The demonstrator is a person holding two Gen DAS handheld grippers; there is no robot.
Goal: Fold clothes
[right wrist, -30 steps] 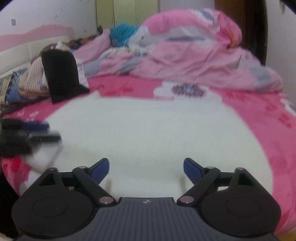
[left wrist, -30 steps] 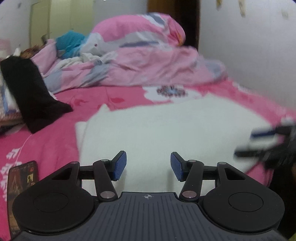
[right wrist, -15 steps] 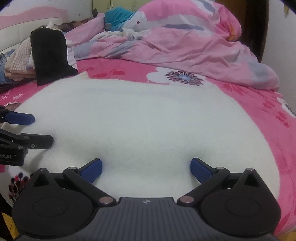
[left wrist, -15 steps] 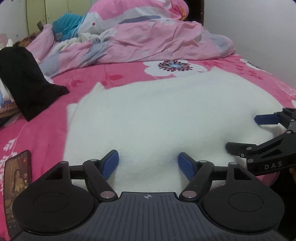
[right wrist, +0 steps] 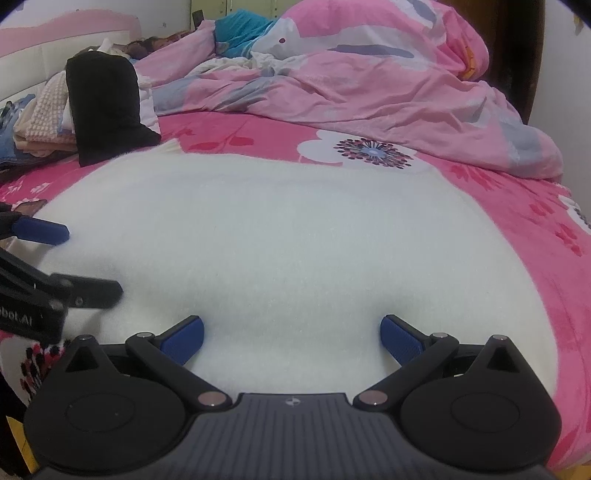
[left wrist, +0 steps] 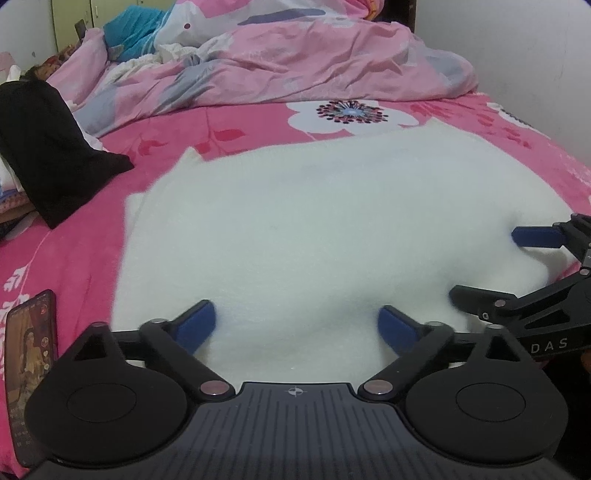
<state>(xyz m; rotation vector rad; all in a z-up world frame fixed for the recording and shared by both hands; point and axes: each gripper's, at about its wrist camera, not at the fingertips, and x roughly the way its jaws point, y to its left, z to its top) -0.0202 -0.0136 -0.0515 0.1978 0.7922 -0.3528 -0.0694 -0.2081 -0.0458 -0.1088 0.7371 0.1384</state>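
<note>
White fleecy garment lies spread flat on the pink floral bedsheet, at the near edge of the bed. No sleeves, collar or seams can be made out; its near hem is hidden behind both gripper bodies.

Left gripper: jaws opening, blue pads wide apart, nothing pinched; the white cloth lies just under and between them. Right gripper: released, jaws fully spread over the same cloth, grasping nothing.

In the left wrist view the right gripper enters from the right, cut off by the frame edge; white letters "DAS" readable on its arm. In the right wrist view the left gripper enters from the left, also cut off; partial lettering "bot.AI", start of the word hidden.

Black folded cloth leans on a stack of folded clothes far left, the stack partly hidden behind it. Smartphone with lit screen on the sheet by the left gripper; screen content too small to read. Crumpled pink duvet heaped at the far end, a teal item half buried in it.
</note>
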